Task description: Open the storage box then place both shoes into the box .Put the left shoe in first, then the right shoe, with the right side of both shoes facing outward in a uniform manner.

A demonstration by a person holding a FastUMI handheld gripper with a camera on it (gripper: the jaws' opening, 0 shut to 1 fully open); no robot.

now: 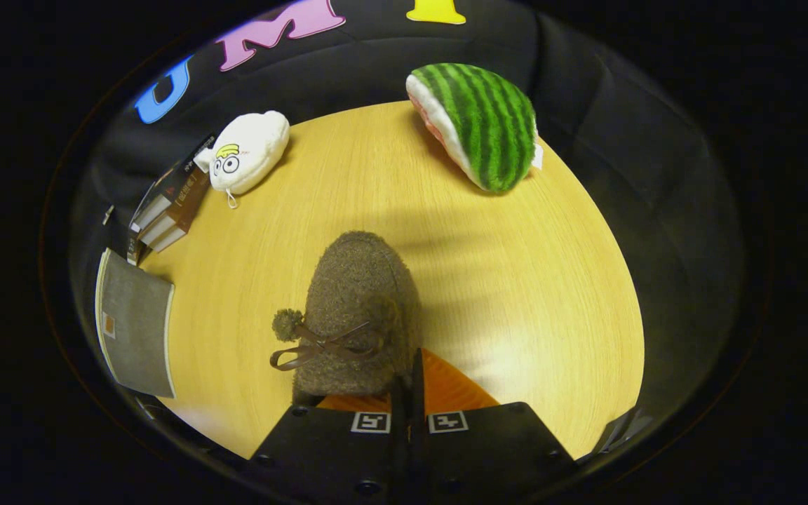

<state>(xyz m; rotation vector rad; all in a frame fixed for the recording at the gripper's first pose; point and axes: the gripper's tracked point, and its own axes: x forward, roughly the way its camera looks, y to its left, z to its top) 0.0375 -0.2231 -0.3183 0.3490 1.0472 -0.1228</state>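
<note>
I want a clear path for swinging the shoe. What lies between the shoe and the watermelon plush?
Only bare table separates the shoe from the watermelon plush, in the gripper view.

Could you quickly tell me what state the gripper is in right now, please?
Gripper: fingers closed together, pinching the heel edge of the brown fuzzy shoe.

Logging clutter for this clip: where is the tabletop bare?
Gripper is shut on the brown shoe. Bare table lies between shoe and watermelon plush, also between shoe and white plush. Crowded beside books and grey book.
</note>
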